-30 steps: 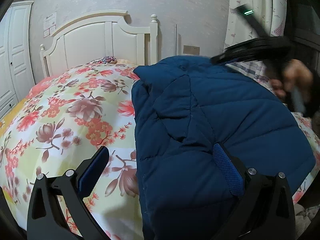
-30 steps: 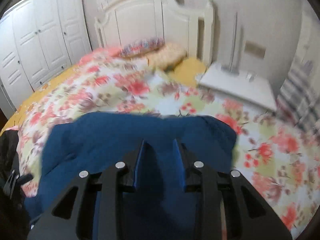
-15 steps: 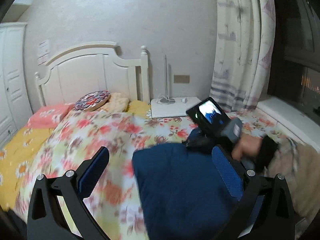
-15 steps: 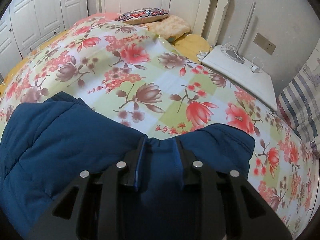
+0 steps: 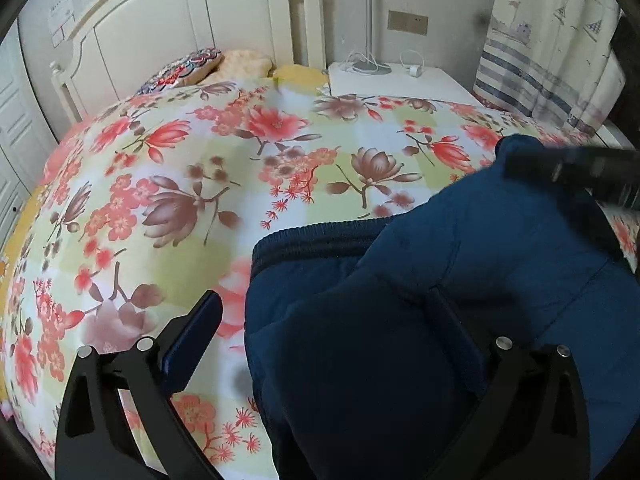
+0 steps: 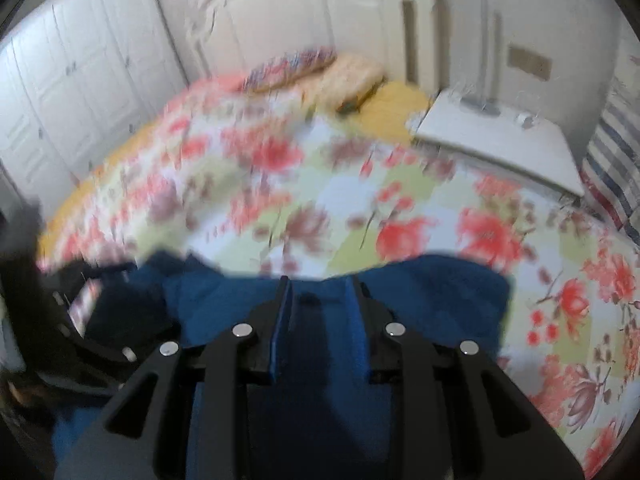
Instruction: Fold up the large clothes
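The blue jacket [image 5: 460, 280] lies on the flowery bed [image 5: 200, 184], the right gripper [image 6: 318, 300] pinches its edge tight, the left gripper [image 5: 328, 320] has its fingers wide apart, so pull the fold over slowly and flat.

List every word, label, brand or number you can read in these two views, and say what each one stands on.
None can be read.
Paper notice on the wall beside the headboard: print too small to read.
Blue jacket: no label or brand shows.
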A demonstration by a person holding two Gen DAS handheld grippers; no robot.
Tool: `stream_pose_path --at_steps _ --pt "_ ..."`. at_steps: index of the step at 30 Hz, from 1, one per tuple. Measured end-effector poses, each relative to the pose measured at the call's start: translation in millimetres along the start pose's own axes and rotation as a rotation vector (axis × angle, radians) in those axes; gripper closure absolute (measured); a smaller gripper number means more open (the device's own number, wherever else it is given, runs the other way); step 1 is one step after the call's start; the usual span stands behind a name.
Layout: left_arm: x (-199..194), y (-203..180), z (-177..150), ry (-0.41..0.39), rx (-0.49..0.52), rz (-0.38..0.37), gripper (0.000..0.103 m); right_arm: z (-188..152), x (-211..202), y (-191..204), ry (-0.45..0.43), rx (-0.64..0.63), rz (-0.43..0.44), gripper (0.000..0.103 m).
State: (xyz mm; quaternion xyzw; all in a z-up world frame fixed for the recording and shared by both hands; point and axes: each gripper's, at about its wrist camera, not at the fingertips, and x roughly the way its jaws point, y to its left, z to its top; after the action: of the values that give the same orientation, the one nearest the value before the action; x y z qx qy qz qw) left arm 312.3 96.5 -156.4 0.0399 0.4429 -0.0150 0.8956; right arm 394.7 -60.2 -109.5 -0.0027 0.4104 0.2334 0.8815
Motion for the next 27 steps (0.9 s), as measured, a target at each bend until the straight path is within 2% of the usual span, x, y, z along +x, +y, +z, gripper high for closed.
stream_pose_path --at_steps 2,3,6,9,13,16,17,18,19,20,21,23,27 --pt "2 3 -3 -0.008 -0.016 -0.018 0.004 5 -10 -18 -0.056 0.058 -0.069 0.075" --pt "3 5 -5 -0.011 -0.025 -0.029 0.004 4 -8 -25 -0.053 0.085 -0.079 0.075" --pt "5 7 -5 -0.021 -0.047 -0.043 0.004 -7 22 -41 0.044 0.101 -0.063 0.073" --pt "6 9 -6 -0.023 -0.064 -0.056 0.004 -9 28 -44 0.049 0.128 -0.041 0.072" --pt "5 9 -7 -0.026 -0.064 -0.057 0.004 -2 17 -19 0.082 0.025 -0.157 0.069" --pt "3 8 -9 -0.044 -0.062 -0.045 0.004 -10 -24 -4 0.005 0.034 -0.040 0.066" --pt "2 8 -10 -0.050 -0.063 -0.043 0.004 -18 -36 6 -0.010 0.011 -0.030 0.063" --pt "2 8 -10 -0.054 -0.063 -0.041 0.004 -24 -42 15 -0.009 -0.022 -0.032 0.055" --pt "1 8 -10 -0.055 -0.063 -0.040 0.004 -34 -45 26 0.005 -0.071 -0.041 0.045" --pt "1 8 -10 -0.056 -0.063 -0.041 0.004 -45 -41 34 0.036 -0.114 -0.061 0.042" --pt "1 8 -10 -0.057 -0.064 -0.042 0.004 -54 -34 39 0.064 -0.141 -0.085 0.041" --pt "1 9 -10 -0.061 -0.067 -0.039 0.004 -69 -24 46 0.038 -0.190 -0.139 0.039" --pt "1 9 -11 -0.069 -0.066 -0.041 0.004 -68 -39 51 0.046 -0.138 -0.149 0.043"
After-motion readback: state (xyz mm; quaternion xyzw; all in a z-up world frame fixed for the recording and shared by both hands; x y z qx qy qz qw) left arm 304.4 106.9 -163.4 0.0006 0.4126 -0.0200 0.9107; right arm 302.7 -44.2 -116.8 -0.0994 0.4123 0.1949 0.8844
